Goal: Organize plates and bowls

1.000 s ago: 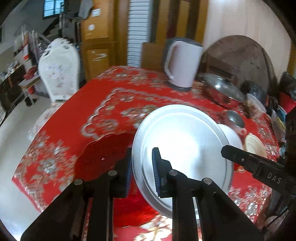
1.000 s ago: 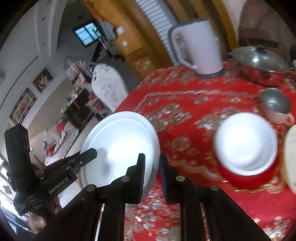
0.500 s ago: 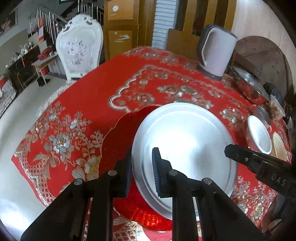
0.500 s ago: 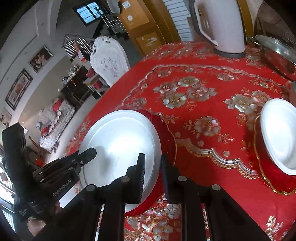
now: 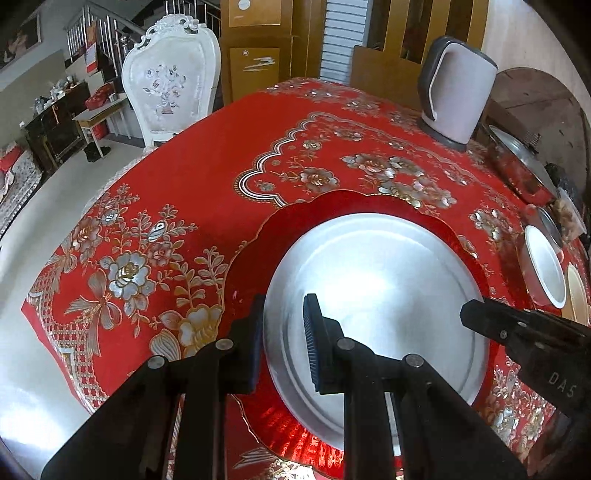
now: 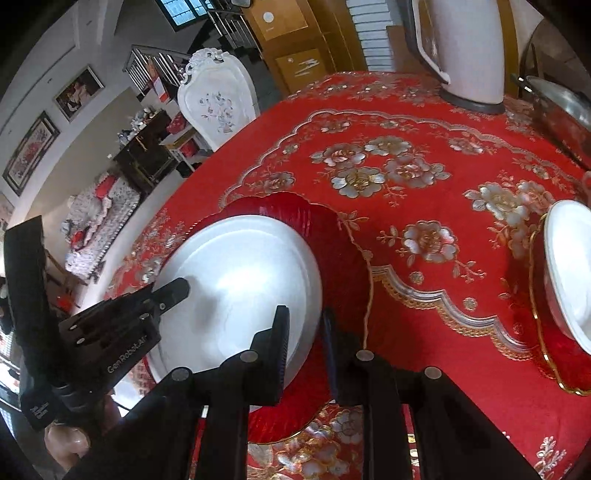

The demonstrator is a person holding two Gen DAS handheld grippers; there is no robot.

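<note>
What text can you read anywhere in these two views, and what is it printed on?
"DAS": on the right gripper, seen from the left wrist view.
"GenRobot.AI": on the left gripper, seen from the right wrist view.
Small print lower on that gripper's handle: too blurred to read.
Cabinet door stickers: unreadable.

White letters "DAS" are showing on the black body of the right gripper (image 5: 476, 315), beside the large white round plate (image 5: 376, 310). Pale lettering "GenRobot.AI" is running along the black body of the left gripper (image 6: 177, 290).
</note>
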